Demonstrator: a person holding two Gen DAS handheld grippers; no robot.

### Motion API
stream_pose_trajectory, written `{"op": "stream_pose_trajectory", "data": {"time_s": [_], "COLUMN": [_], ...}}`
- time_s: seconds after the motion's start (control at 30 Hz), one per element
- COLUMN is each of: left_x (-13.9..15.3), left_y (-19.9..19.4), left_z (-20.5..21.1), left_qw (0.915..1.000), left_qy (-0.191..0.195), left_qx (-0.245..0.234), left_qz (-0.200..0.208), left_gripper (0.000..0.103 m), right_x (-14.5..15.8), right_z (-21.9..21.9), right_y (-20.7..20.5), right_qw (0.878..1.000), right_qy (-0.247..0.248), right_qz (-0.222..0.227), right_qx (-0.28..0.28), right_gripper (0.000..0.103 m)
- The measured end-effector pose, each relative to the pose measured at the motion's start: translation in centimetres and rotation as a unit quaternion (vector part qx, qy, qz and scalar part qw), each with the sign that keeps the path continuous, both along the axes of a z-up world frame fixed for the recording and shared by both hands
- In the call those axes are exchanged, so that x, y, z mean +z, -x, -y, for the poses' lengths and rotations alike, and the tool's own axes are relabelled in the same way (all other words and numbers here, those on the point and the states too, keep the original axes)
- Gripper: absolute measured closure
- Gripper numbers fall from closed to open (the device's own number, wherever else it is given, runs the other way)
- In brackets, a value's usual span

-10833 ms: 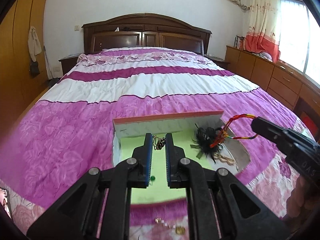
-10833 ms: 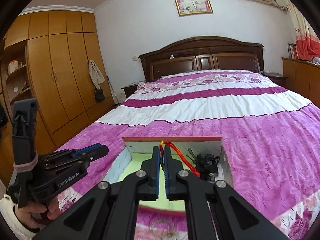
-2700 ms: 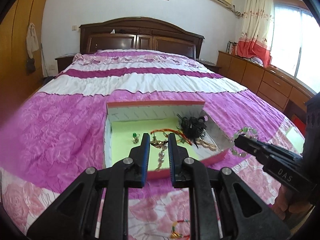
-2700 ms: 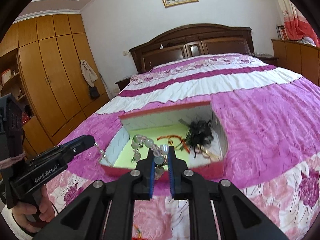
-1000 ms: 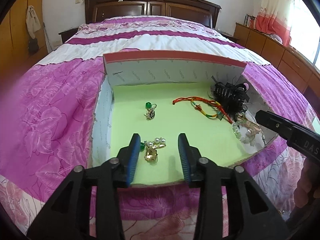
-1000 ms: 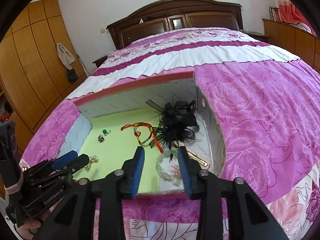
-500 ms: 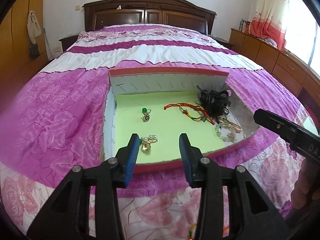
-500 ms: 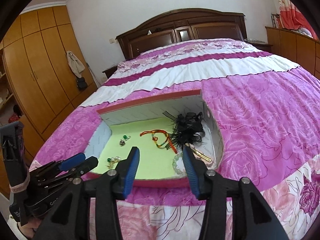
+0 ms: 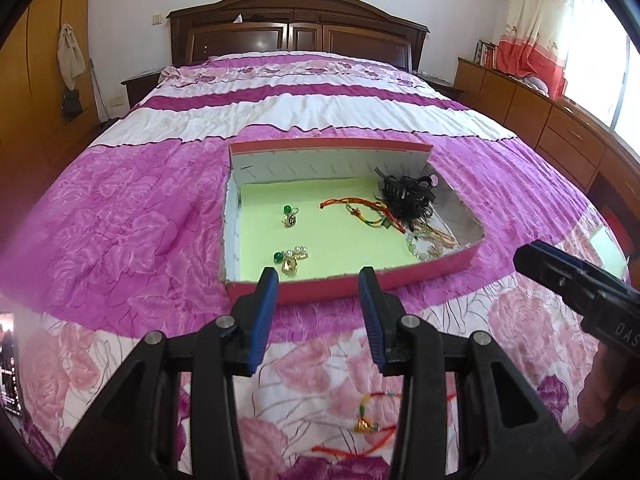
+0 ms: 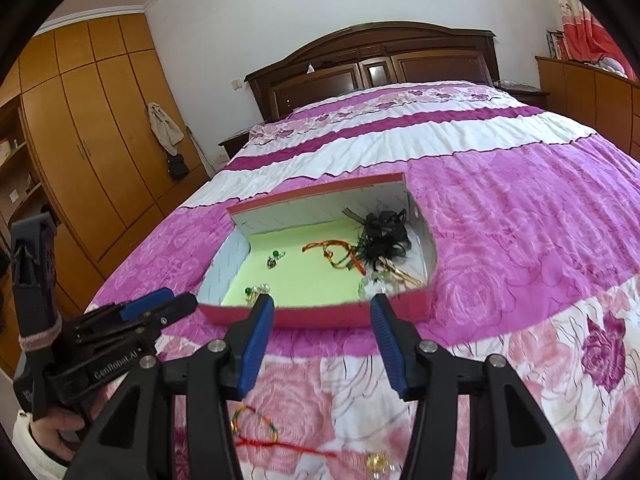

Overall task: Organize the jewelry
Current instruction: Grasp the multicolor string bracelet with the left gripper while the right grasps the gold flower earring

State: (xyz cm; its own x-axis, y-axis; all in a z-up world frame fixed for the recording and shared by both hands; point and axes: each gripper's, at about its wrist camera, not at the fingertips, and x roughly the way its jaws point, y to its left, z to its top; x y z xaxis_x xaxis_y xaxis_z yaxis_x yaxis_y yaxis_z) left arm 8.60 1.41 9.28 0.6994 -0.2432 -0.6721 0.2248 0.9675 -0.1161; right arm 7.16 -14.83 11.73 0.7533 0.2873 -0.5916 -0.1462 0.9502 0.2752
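A red-rimmed box (image 9: 332, 292) (image 10: 320, 314) with a pale green floor lies on the bed. Inside it are a green-bead earring (image 9: 289, 216), a pearl and gold brooch (image 9: 291, 261), a red-yellow cord bracelet (image 9: 356, 209) (image 10: 336, 254), a black hair clip (image 9: 406, 196) (image 10: 384, 236) and a clear bead bracelet (image 9: 424, 249) (image 10: 370, 284). My left gripper (image 9: 318, 280) is open and empty, just short of the box's near rim. My right gripper (image 10: 322, 306) is empty too, its jaws still opening. A red cord bracelet with a gold bell (image 9: 368, 420) (image 10: 280, 438) lies on the bedspread below both grippers.
The box sits on a wide bed with a pink, purple and white floral spread (image 9: 120, 240). A dark headboard (image 9: 296, 28) stands at the far end. Wooden wardrobes (image 10: 92, 128) line the left wall and low cabinets (image 9: 540, 120) the right. A hand (image 10: 48, 428) holds the left gripper.
Both grippers have pulled back and up from inside the box to above the bedspread in front of it. The right gripper's jaws have widened. The jewelry in the box stays put.
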Motion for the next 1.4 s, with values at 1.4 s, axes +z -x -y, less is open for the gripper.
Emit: {"op": "stream_pose_trajectory", "data": {"time_s": [1.4], "left_x": [-7.4], "left_y": [3.3], "left_z": [3.9], "left_qw": [0.9864], "left_qy": [-0.031], "left_qx": [-0.068], "left_qz": [-0.147], "left_gripper": [0.07], "right_x": [-8.4], "right_z": [2.2], "right_y": [5.5], "right_qw": [0.989], "right_qy": [0.029], "right_qz": [-0.146], "right_qx": [-0.001], "right_gripper": [0.05]}}
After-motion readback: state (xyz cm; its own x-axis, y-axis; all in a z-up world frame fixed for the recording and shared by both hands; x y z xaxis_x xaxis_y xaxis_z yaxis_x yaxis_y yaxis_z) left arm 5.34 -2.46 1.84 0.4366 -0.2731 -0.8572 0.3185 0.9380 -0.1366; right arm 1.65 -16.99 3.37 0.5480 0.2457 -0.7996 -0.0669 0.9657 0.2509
